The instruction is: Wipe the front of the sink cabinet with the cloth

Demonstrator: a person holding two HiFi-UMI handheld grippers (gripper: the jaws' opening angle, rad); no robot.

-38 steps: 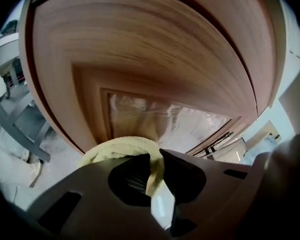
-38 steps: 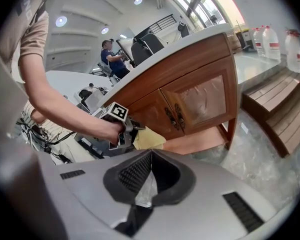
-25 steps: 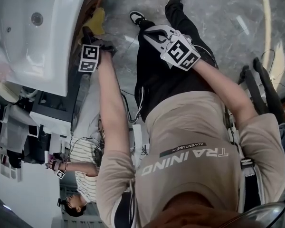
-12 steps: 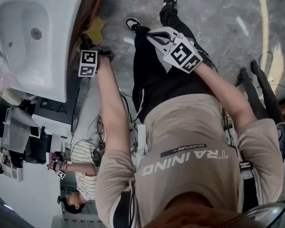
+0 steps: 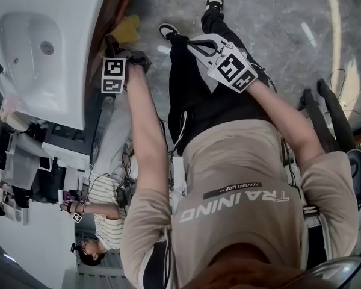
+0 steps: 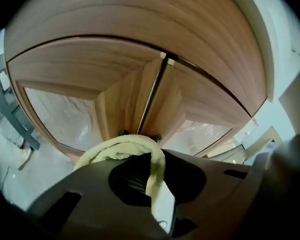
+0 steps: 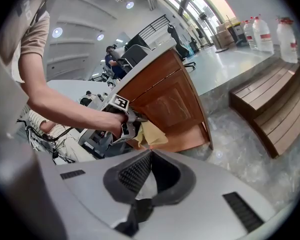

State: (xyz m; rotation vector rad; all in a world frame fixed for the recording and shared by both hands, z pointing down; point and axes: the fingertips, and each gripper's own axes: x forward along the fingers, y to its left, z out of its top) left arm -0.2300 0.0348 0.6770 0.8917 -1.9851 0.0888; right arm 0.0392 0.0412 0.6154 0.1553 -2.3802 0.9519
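Clamping the cloth (image 6: 124,147) in the left gripper (image 5: 117,44) jaws, against the cabinet front (image 6: 140,79). Holding the right gripper (image 7: 149,153) jaws together, empty.

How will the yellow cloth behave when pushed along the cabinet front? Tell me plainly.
Probably floppy: the yellow cloth bulges and folds over the left gripper clamped on it. Likely light, since a loose corner hangs free in the right gripper view. Its fuzzy pile should drag slightly on the smooth wooden cabinet front rather than slip.
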